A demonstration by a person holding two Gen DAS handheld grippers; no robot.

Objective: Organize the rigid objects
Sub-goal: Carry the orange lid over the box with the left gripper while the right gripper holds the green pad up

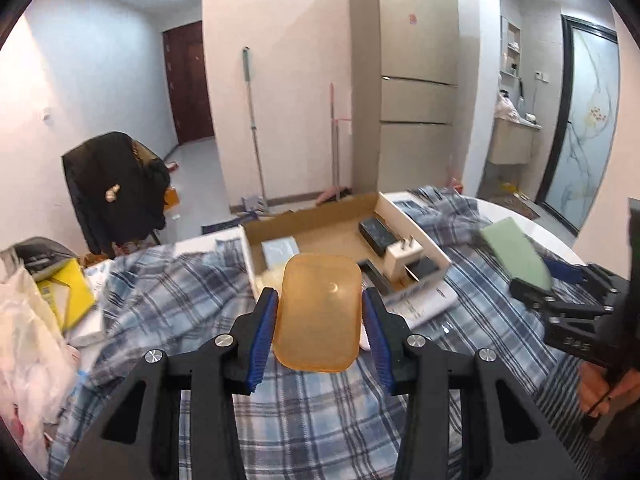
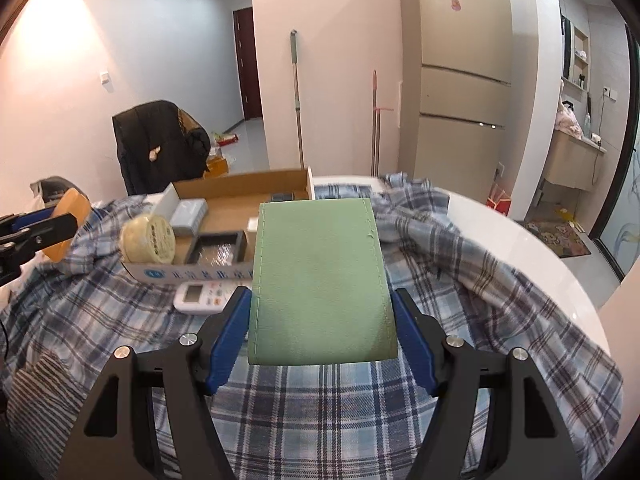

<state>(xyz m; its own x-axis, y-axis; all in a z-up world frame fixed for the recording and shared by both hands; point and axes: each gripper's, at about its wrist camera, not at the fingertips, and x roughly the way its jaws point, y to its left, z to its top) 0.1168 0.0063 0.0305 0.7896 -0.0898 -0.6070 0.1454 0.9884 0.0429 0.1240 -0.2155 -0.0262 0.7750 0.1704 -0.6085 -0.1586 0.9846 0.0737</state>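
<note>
The left gripper [image 1: 320, 312] clamps the orange tray [image 1: 318, 312]; the right gripper [image 2: 322, 308] clamps the green case [image 2: 320, 280]. The cardboard box [image 1: 320, 220] lies just ahead of both, nearer the left.

You are working in a lived-in home, at a white round table [image 2: 532, 248] draped with a plaid cloth [image 2: 328, 412]. Behind the table stands a tall beige fridge [image 1: 416, 80], with a mop [image 1: 254, 120] leaning on the wall left of it. Further left, a hallway leads to a dark wooden door [image 1: 188, 80]; right of the fridge is a washbasin cabinet [image 1: 512, 140].
</note>
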